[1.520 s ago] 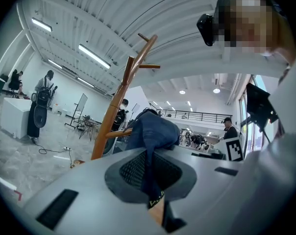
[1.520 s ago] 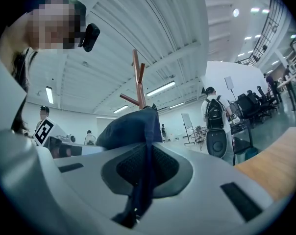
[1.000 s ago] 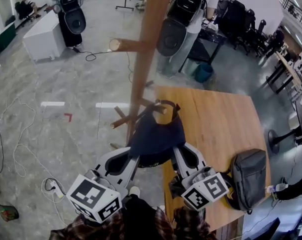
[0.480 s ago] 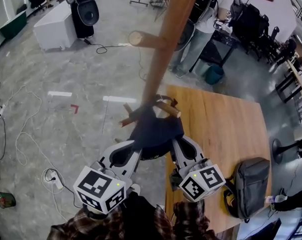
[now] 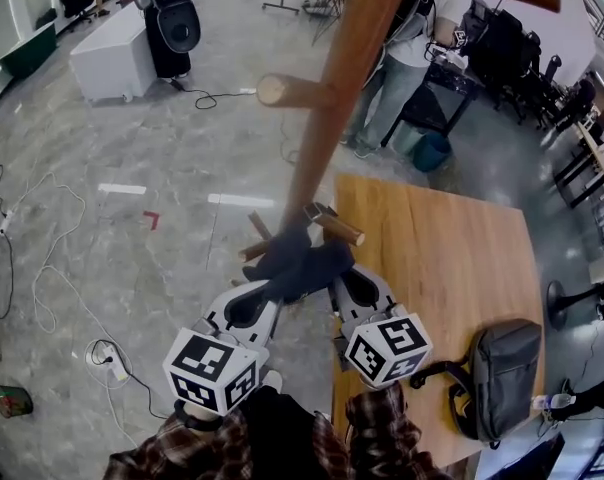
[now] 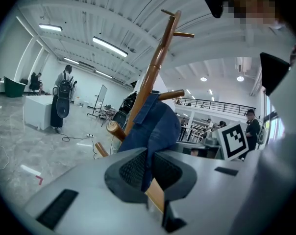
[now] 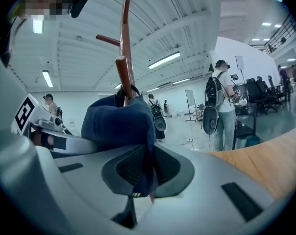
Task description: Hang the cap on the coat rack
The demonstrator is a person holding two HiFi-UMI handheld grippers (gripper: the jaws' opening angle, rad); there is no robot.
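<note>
Head view, looking steeply down: a person holds 2 grey hand-held grippers, each topped with a black-and-white marker cube, up against a tall brown wooden coat rack (image 5: 327,118) standing on a grey marbled floor.

A dark navy fabric cap (image 5: 302,263) is stretched between the grippers, pressed against the rack's lowest short pegs. 1 light-tipped wooden peg (image 5: 337,228) slants out just above the cap, on the side of a light wooden table (image 5: 442,258).

The left gripper (image 5: 274,286) is clenched on the cap. Its own view shows blue fabric pinched between the ribbed black pads. The right gripper (image 5: 332,276) is also clamped on the cap, with the fabric edge nipped between its pads.

In the right gripper view, the cap (image 7: 118,124) bunches around a peg rising through its top. Whether it is properly hooked cannot be told.

To do this step well, both grips probably ought to hold until the cap's opening sits fully over the peg tip. Lower the cap so that the peg carries its weight. Then release 1 side at a time and watch for slipping. A pull away from the pole could drag the cap off.
</note>
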